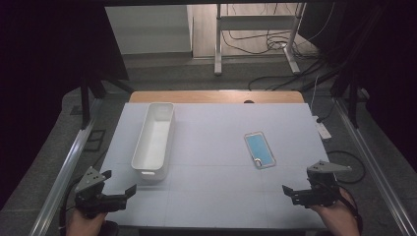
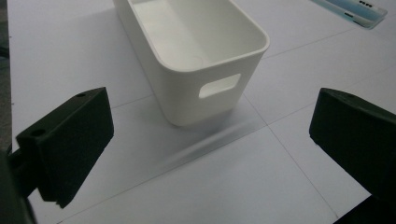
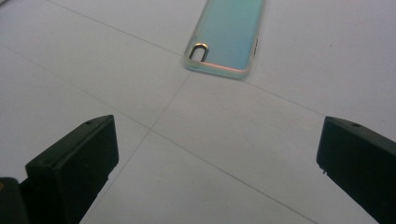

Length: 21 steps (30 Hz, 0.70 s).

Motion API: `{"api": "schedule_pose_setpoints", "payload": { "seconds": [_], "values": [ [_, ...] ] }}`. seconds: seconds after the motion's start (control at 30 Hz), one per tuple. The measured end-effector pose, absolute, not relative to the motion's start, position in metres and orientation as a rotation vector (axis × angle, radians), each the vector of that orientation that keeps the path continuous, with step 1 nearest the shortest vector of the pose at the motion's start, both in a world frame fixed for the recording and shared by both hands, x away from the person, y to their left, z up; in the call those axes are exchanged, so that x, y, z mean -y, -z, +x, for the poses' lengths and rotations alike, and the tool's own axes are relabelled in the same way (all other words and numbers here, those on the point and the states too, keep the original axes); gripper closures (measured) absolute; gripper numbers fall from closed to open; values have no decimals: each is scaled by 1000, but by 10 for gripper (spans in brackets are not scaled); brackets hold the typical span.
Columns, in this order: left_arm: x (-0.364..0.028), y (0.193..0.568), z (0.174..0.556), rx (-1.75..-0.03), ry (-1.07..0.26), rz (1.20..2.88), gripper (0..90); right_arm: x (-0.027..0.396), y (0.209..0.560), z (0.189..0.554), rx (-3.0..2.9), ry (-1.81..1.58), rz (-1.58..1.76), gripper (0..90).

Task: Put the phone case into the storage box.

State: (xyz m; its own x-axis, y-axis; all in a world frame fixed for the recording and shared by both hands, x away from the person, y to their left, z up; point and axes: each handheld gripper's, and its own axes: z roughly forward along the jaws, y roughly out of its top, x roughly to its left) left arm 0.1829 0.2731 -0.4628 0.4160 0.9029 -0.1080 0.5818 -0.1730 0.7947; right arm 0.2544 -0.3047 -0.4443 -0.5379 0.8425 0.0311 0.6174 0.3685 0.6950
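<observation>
- Left gripper [image 1: 119, 183], jaws spread and empty, hovers over the counter's [image 1: 216, 196] near left corner.
- Long white plastic bin [image 1: 153, 140] stands left of centre, just beyond it.
- Blue phone in a clear case [image 1: 259, 150] lies flat, right of centre.
- Right gripper [image 1: 290, 191], jaws released, hovers at the near right corner.

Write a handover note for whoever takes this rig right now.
Left claw: open, holding nothing, near the table's front left, facing the white bin.
Right claw: open, holding nothing, front right, facing the phone case.
The bin stands to the left, with nothing inside; the case lies flat to the right, apart from it.
Done: nothing visible.
Left: probably pick up the case and put it in the bin.
</observation>
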Motion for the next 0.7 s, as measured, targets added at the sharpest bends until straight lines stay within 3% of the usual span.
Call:
{"api": "schedule_pose_setpoints", "payload": {
  "seconds": [0.7],
  "values": [
    [-273, 463, 184, -1270, -502, 1874, 11, 295, 439, 274, -2319, -969, 1272, 0]
  ]
}}
